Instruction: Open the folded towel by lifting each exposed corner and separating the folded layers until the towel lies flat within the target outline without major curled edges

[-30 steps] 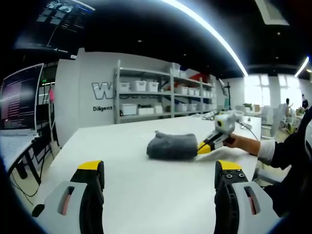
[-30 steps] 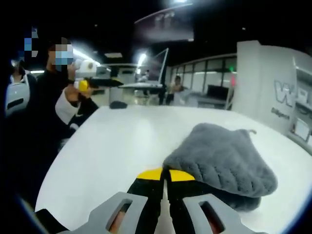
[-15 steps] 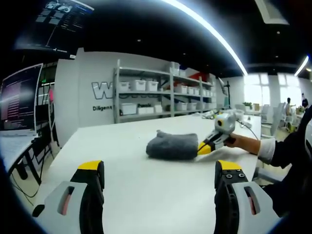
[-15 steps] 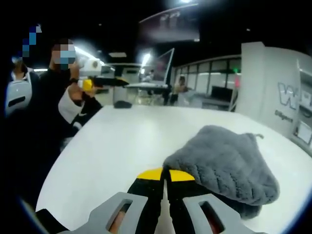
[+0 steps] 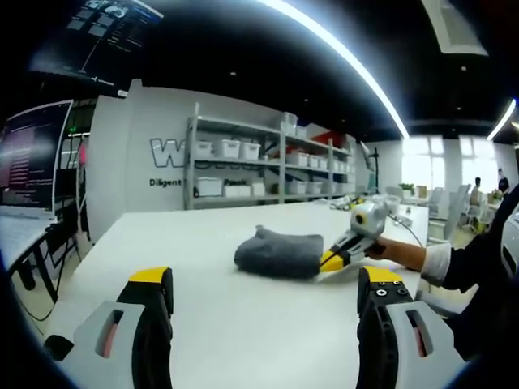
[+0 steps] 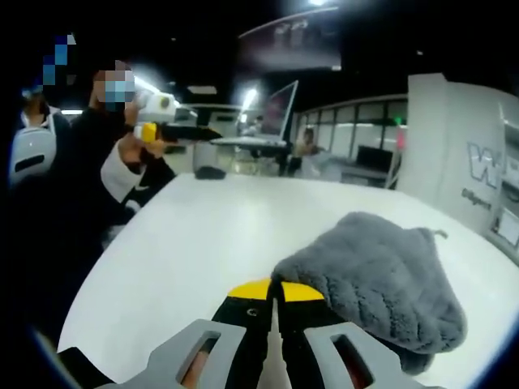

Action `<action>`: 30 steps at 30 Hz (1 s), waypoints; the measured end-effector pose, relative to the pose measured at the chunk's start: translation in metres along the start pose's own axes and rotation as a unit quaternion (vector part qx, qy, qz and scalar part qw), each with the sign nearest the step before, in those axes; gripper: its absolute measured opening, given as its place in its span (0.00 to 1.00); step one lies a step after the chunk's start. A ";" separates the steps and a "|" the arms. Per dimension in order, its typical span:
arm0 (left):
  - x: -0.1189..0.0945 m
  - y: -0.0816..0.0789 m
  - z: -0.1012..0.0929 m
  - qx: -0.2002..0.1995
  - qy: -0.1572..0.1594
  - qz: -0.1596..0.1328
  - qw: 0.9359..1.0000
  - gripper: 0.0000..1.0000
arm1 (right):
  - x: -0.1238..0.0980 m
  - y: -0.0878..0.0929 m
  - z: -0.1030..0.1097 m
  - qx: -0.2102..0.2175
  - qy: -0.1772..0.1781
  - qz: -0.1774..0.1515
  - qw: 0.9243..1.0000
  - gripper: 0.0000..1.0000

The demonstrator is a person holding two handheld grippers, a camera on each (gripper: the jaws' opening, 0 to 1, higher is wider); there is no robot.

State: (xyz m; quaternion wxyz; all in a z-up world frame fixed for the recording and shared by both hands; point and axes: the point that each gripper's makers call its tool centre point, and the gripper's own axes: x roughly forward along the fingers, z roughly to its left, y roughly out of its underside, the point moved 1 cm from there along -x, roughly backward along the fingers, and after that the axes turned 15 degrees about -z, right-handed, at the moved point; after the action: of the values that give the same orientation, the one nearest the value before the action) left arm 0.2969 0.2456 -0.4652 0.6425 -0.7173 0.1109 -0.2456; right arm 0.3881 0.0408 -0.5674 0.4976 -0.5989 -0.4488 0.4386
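Note:
The grey folded towel (image 5: 276, 251) lies mid-table on the white table (image 5: 203, 324). My left gripper (image 5: 266, 285) hangs well short of it, jaws wide open with nothing between them. My right gripper (image 5: 331, 260) comes in from the right, tips at the towel's right edge, with a hand (image 5: 399, 252) behind it. In the right gripper view my right gripper (image 6: 273, 290) is shut, yellow tips together, and the corner of the towel (image 6: 381, 275) sits at the tips and drapes over the right jaw. The left gripper (image 6: 190, 133) is held up at the far left.
A shelf rack with white bins (image 5: 268, 166) stands against the wall behind the table. Monitors (image 5: 32, 154) are at the left. In the right gripper view a dark object (image 6: 211, 173) lies at the table's far edge, with a monitor (image 6: 276, 113) behind it.
The left gripper view has shifted a little, so towel and right gripper sit slightly lower and to the left. The right gripper stays shut at the towel's corner. The towel bulges slightly more.

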 end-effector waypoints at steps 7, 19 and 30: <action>0.002 0.001 -0.002 -0.008 0.004 -0.002 1.000 0.94 | 0.005 0.001 0.004 -0.006 -0.006 0.001 1.000 0.00; 0.006 0.009 -0.009 -0.017 0.014 0.011 1.000 0.95 | 0.014 0.000 0.009 0.003 -0.012 -0.011 1.000 0.00; 0.005 0.013 -0.006 -0.018 0.013 0.017 1.000 0.94 | 0.023 -0.002 0.015 0.001 -0.013 -0.016 1.000 0.00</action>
State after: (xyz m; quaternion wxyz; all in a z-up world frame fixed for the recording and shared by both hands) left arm 0.3006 0.2364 -0.4760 0.6325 -0.7232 0.1358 -0.2418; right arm 0.3780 0.0666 -0.5691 0.4992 -0.5850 -0.4646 0.4390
